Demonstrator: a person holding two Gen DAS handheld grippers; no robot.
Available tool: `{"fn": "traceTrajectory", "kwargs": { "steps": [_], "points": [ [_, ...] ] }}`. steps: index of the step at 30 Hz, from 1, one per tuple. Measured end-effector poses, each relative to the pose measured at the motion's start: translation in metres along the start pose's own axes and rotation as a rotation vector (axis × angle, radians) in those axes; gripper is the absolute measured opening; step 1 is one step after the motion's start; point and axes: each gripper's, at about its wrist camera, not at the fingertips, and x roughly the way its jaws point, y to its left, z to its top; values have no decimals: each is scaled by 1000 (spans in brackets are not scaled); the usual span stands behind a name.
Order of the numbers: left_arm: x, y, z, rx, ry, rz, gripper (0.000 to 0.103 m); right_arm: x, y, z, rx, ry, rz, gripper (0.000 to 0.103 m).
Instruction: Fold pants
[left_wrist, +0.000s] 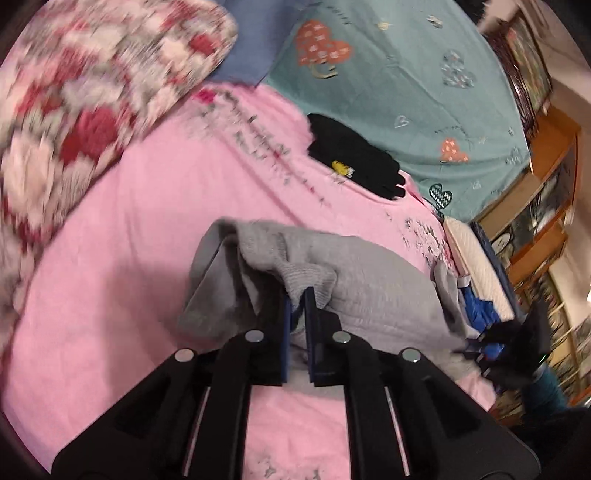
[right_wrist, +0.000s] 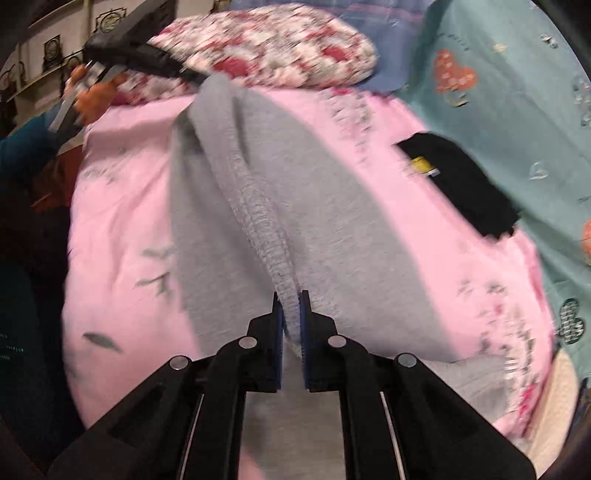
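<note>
The grey pants (right_wrist: 332, 221) hang stretched between both grippers above the pink sheet (right_wrist: 122, 206). In the right wrist view my right gripper (right_wrist: 291, 306) is shut on a ribbed grey band (right_wrist: 258, 214) of the pants, which runs up and away to the left gripper (right_wrist: 184, 75) at the upper left. In the left wrist view my left gripper (left_wrist: 298, 299) is shut on a bunched ribbed edge of the pants (left_wrist: 369, 288), and the cloth drapes off to the right towards the other gripper (left_wrist: 491, 339), seen there in black and blue.
A folded black garment (left_wrist: 351, 158) with a yellow label lies where the pink sheet meets the teal heart-print sheet (left_wrist: 406, 74). A floral pillow (left_wrist: 92, 92) sits at the head of the bed. Wooden shelves (left_wrist: 543, 206) stand beyond the bed's edge. A person's hand (right_wrist: 92, 96) holds the left gripper.
</note>
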Motion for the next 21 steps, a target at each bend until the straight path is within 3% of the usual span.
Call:
{"fn": "traceTrajectory", "kwargs": {
  "steps": [4, 9, 11, 13, 15, 17, 18, 21],
  "points": [
    [0, 6, 1, -6, -3, 23, 7, 25, 13, -3, 59, 29, 40, 8],
    [-33, -4, 19, 28, -108, -31, 7, -8, 8, 11, 126, -44, 70, 8],
    [-37, -7, 15, 63, -115, 18, 8, -15, 15, 12, 110, -50, 70, 8],
    [-33, 2, 4, 57, -78, 65, 8, -2, 26, 6, 88, 2, 82, 11],
    [-26, 25, -11, 8, -27, 124, 8, 20, 37, -3, 89, 70, 110, 21],
    [-29, 51, -23, -75, -7, 168, 8, 33, 44, -9, 111, 100, 149, 47],
    [-34, 60, -25, -111, -16, 173, 8, 32, 46, -11, 120, 87, 168, 52],
    [-57, 54, -19, -107, -84, 169, 8, 19, 43, -9, 138, 55, 195, 54]
  ]
}}
